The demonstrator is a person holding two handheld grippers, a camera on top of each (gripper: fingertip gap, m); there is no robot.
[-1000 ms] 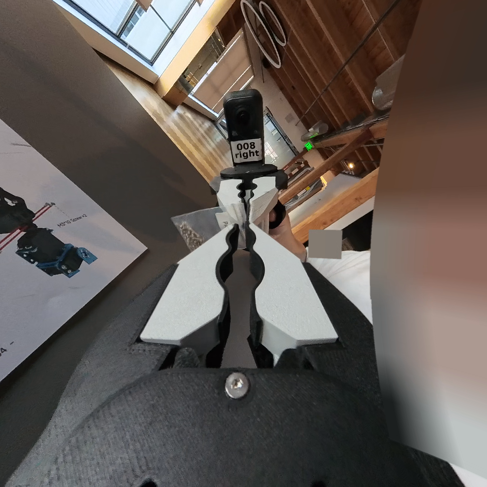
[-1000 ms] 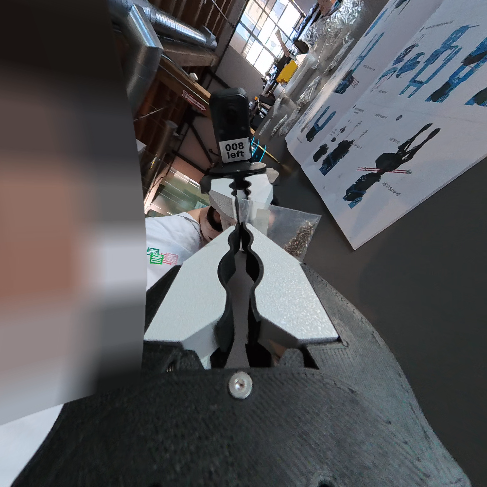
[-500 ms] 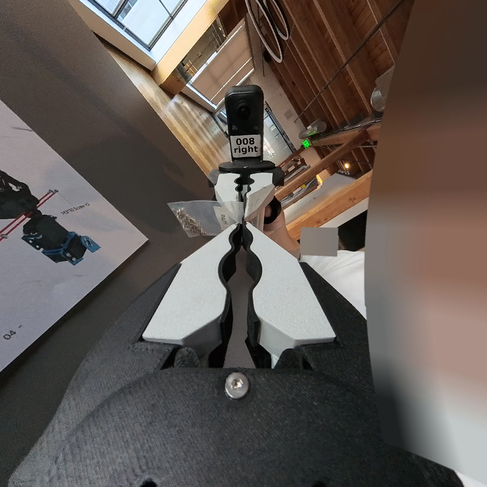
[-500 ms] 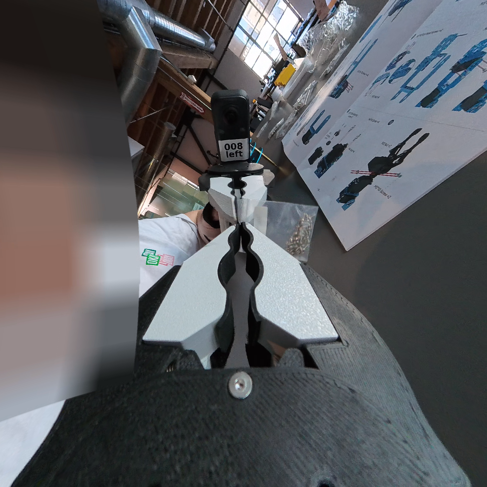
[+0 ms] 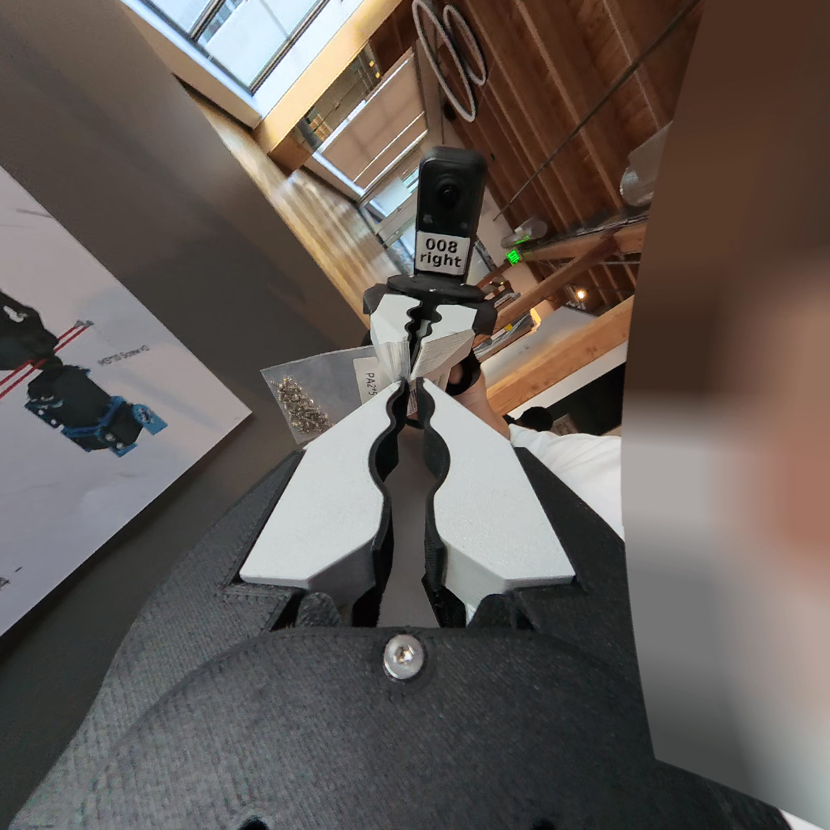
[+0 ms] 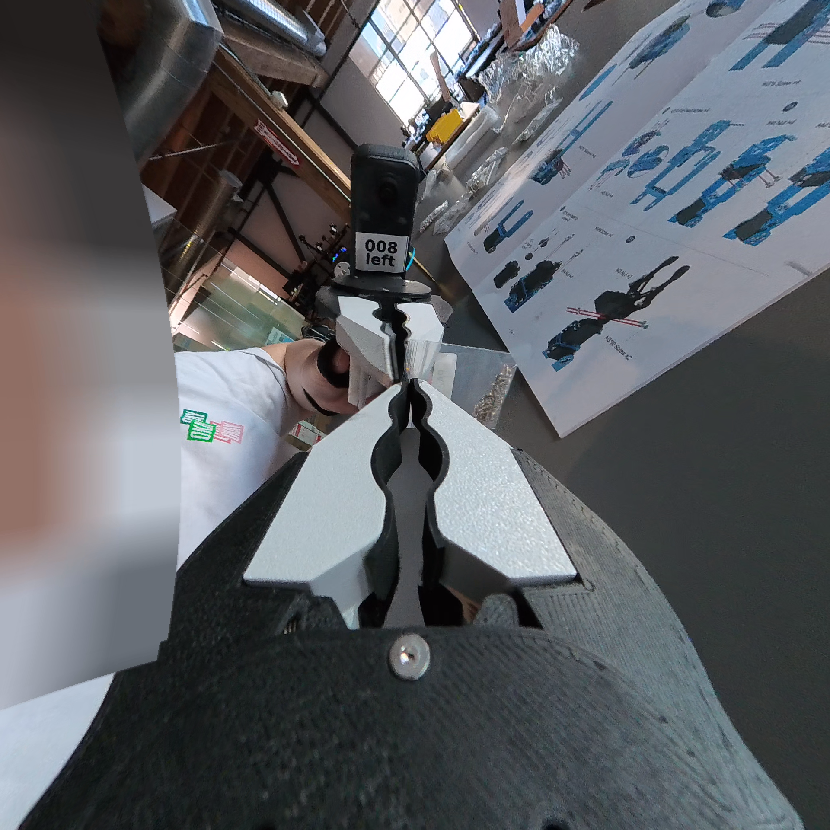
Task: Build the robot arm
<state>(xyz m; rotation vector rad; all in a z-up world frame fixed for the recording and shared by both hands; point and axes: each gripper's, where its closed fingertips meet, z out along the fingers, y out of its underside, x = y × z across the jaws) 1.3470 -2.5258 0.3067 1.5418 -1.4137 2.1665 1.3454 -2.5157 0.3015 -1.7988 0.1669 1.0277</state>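
Note:
A small clear plastic bag (image 5: pixel 314 381) with a pile of small metal screws (image 5: pixel 303 406) in it hangs between my two grippers, above a dark grey table (image 5: pixel 157 202). My left gripper (image 5: pixel 409 386) is shut on one edge of the bag, with a narrow gap at its tips. My right gripper (image 5: pixel 415 355) faces it tip to tip and is shut on the same edge. In the right wrist view the right gripper (image 6: pixel 411 386) pinches the bag (image 6: pixel 476 377), just in front of the left gripper (image 6: pixel 397 373).
A large white sheet with printed assembly drawings (image 6: pixel 651 224) lies on the table (image 6: pixel 718 494); it also shows in the left wrist view (image 5: pixel 90 426). Clear bags of parts (image 6: pixel 516 58) lie at the far end. A person in a white shirt (image 6: pixel 224 426) holds both grippers. The tips of both grippers are at nearly the same place.
Both grippers stay tip to tip on the bag. The left gripper's tips stand slightly wider apart than half a second ago. The bag has shifted a little to the left in the left wrist view.

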